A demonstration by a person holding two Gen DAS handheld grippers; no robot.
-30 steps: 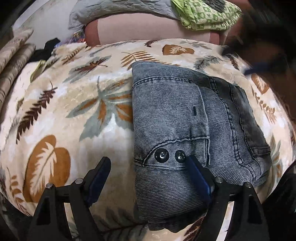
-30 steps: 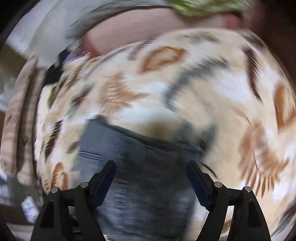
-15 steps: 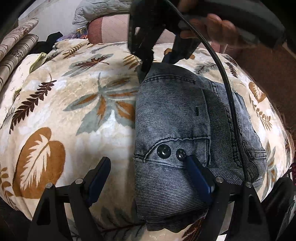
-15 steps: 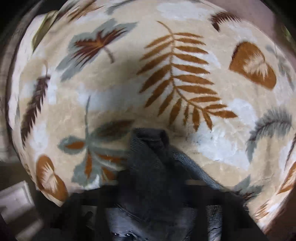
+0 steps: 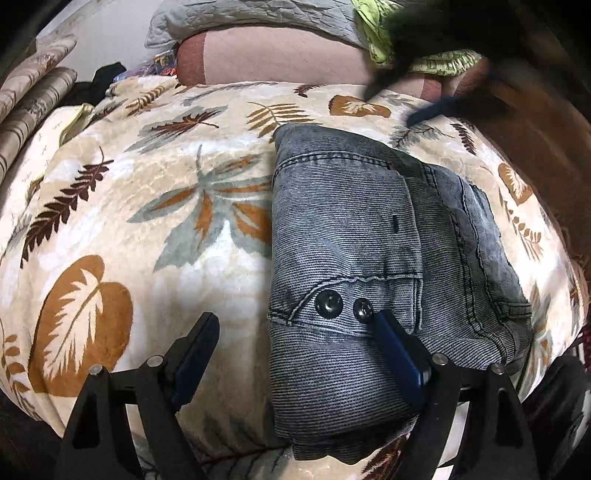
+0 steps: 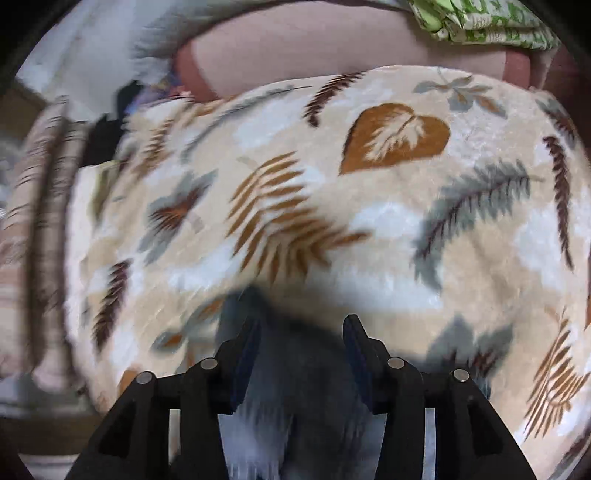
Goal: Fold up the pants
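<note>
The grey denim pants (image 5: 351,236) lie folded into a compact rectangle on the leaf-print blanket (image 5: 147,206), with two metal snaps facing up near the front edge. My left gripper (image 5: 295,332) is open and straddles the pants' left edge: one pad rests on the denim by the snaps, the other hangs over the blanket. My right gripper (image 6: 303,332) is in motion blur and its jaws are opening. Dark denim (image 6: 295,373) shows between them, and the pads are not pressing on it.
A pink bolster (image 5: 280,59) lies across the back, with a grey quilt (image 5: 240,18) and a green patterned cloth (image 5: 443,62) on it. Striped folded bedding (image 5: 29,96) is stacked at the far left. Dark clothing (image 5: 99,77) sits at the blanket's back left corner.
Half a second ago the right gripper was shut on the pants' far corner. It has since let go and pulled away to the upper right. The left gripper has not moved.
</note>
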